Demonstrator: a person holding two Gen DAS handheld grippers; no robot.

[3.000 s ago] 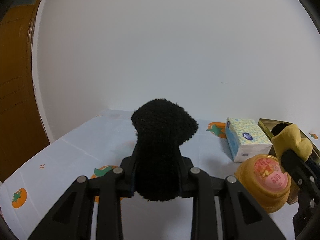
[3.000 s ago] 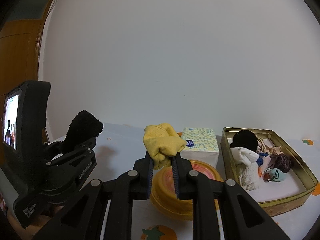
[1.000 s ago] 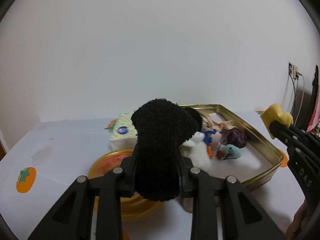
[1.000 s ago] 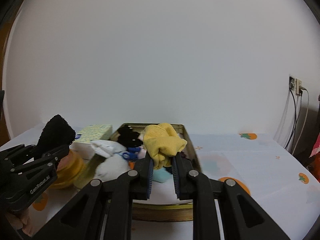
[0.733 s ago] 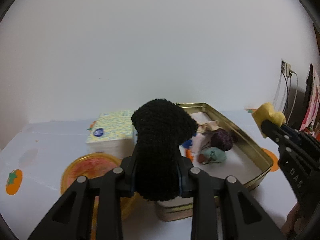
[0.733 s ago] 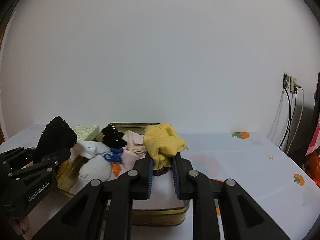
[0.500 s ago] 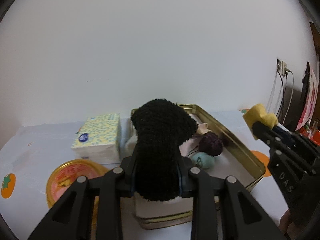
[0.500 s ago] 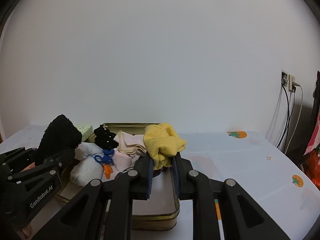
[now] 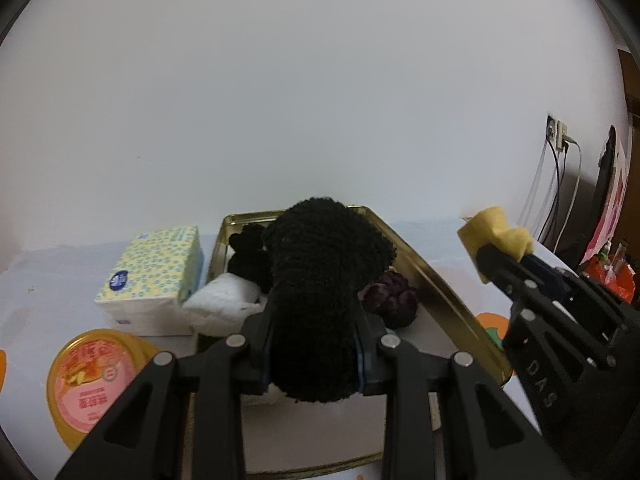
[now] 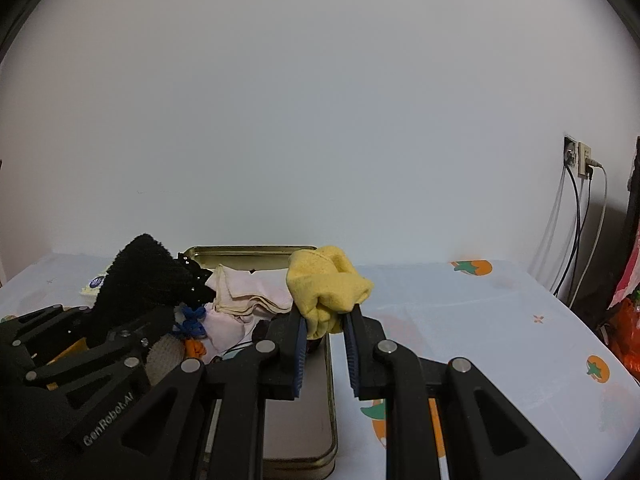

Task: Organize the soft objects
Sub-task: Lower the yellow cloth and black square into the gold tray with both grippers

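Note:
My left gripper [image 9: 314,344] is shut on a black fuzzy cloth [image 9: 320,280], held above the near end of a gold metal tin [image 9: 440,280]. In the right wrist view the same black cloth [image 10: 140,276] shows at the left. My right gripper [image 10: 324,328] is shut on a yellow cloth [image 10: 326,292], hanging over the tin's right rim [image 10: 331,400]. In the left wrist view the yellow cloth [image 9: 496,232] sits at the right. Inside the tin lie a white cloth [image 9: 224,304], a purple ball [image 9: 392,296], a black item [image 9: 248,248] and pink cloths [image 10: 248,288].
A tissue pack [image 9: 156,276] stands left of the tin, with a yellow lidded tub [image 9: 92,380] in front of it. The tablecloth [image 10: 500,320] has orange fruit prints. Cables and a wall socket [image 10: 576,160] are at the far right, beside red bags [image 10: 624,320].
Both grippers have moved sideways to the tin, which now lies straight ahead of the left gripper. The tissue pack and tub have slid left in view. Both grips are unchanged.

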